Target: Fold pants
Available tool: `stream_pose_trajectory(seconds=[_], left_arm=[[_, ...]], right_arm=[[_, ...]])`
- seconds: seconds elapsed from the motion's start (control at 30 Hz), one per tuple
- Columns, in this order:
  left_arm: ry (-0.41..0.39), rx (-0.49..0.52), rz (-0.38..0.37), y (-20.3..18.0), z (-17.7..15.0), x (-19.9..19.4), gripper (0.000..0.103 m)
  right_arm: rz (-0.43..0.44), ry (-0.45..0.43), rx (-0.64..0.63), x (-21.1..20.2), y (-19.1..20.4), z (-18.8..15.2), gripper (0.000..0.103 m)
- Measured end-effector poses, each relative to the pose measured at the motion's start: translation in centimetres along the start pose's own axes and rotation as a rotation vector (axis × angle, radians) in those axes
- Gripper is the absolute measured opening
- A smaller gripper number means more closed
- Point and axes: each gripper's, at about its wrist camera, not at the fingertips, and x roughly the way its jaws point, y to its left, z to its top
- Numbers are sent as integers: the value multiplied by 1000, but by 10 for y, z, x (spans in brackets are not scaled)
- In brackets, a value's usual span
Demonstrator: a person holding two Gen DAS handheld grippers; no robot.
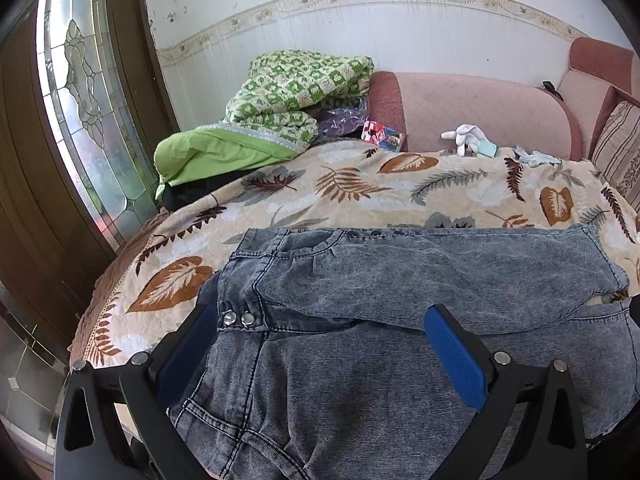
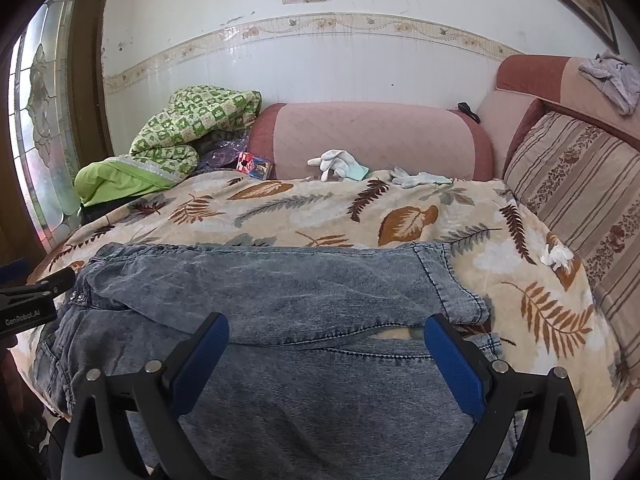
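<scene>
1. Your left gripper (image 1: 324, 324) stands wide open and grips nothing; the waistband snaps (image 1: 239, 318) of the jeans (image 1: 400, 280) lie just inside its left finger.
2. Your right gripper (image 2: 326, 334) is likewise spread wide and empty; a folded trouser leg crosses between and ahead of its fingers, with the hem (image 2: 460, 288) beyond the right finger.
3. The jeans rest on a leaf-patterned blanket (image 2: 320, 208); white gloves (image 2: 336, 164) lie far ahead of both jaws, against the pink sofa (image 2: 372, 136).

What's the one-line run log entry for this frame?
task: fold pants | faded blue denim jeans: folded over on leaf-print blanket | left gripper: open | right gripper: open
</scene>
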Motion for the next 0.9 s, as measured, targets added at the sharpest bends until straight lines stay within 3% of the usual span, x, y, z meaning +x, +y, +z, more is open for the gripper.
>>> stream_pose_trajectory(seconds=[0.13, 0.3, 0.43, 0.53, 0.63, 0.8, 0.9], left_arm=[[79, -14, -8, 20, 1, 30, 103], [208, -52, 47, 75, 14, 89, 103], [240, -84, 104, 111, 35, 124, 103], [273, -130, 70, 126, 56, 151, 103], [311, -153, 16, 125, 73, 175, 102], [390, -143, -81, 106, 85, 218, 77], [450, -132, -116, 96, 83, 241, 63]], right_arm=[[-17, 17, -7, 11, -6, 2, 100], [-59, 56, -2, 44, -34, 22, 100], [-98, 139, 27, 91, -74, 52, 99], [-124, 231, 107, 130, -108, 68, 99], [-103, 267, 203, 158, -138, 73, 99], [-69, 302, 336, 186, -175, 60, 97], [-2, 312, 436, 194, -193, 57, 94]])
